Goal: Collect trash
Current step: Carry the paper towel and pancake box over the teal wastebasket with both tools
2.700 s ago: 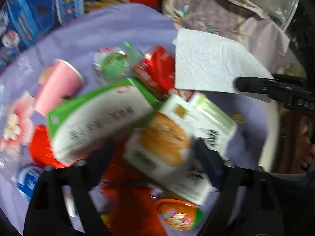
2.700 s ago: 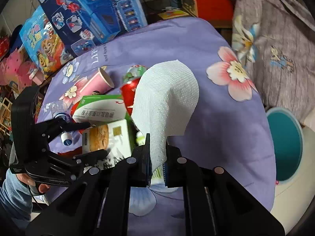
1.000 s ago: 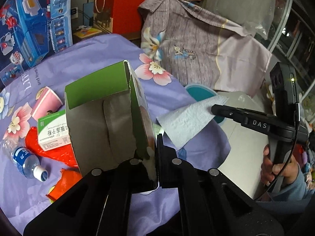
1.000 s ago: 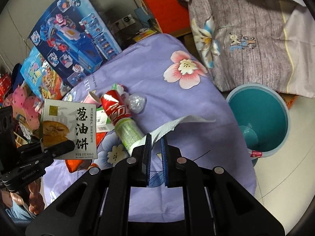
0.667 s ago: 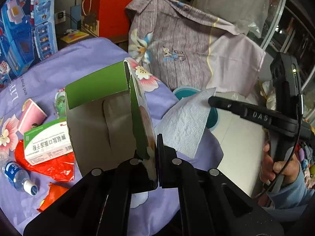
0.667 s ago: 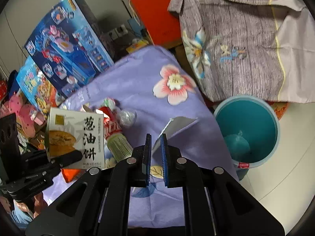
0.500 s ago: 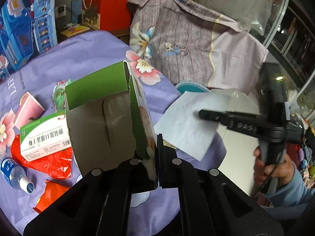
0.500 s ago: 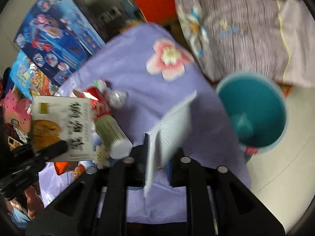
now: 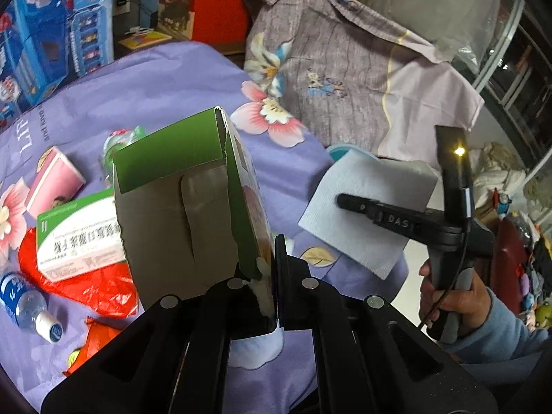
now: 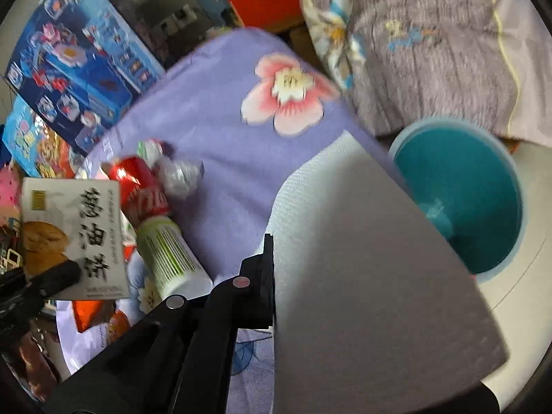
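My left gripper is shut on the lower corner of an open green-and-white snack box, held upright above the purple flowered tablecloth. The same box shows at the left of the right wrist view. My right gripper is shut on a white paper towel, off the table's right edge. In the right wrist view the paper towel fans out wide and hides one finger of the right gripper. A teal bin stands on the floor just beyond the towel.
On the cloth lie a pink paper cup, a green-and-white medicine box, a red wrapper, a water bottle and a red-and-green bottle. A grey flowered cloth hangs behind the bin.
The right gripper has sunk towards the bin with the paper towel, which swung from edge-on to spread wide. The left gripper keeps the box in the same grip.
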Motion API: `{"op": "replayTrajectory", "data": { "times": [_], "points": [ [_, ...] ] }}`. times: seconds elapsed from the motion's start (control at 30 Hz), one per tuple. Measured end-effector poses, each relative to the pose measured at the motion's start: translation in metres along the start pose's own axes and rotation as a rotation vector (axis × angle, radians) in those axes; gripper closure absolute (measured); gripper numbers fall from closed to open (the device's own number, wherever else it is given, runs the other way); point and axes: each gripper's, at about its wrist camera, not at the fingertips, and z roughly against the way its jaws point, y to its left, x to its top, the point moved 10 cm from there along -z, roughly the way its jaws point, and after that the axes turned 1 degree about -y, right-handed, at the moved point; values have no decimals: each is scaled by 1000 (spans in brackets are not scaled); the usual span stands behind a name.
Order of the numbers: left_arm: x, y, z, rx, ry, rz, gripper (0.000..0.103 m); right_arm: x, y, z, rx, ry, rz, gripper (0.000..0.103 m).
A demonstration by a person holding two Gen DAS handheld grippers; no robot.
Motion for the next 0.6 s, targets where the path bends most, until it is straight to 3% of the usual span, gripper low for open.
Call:
{"op": "replayTrajectory", "data": {
  "times": [0.17, 0.33, 0.6],
  "points": [
    [18, -35, -11, -49, 6, -67, 99, 29, -19, 45, -24, -111, -11, 101],
    [41, -94, -44, -102, 40, -174, 99, 49, -76, 86, -88, -207, -86, 101],
    [56, -167, -120, -164, 136, -269, 99, 52, -167, 85, -130, -178, -206, 101]
  ]
}}
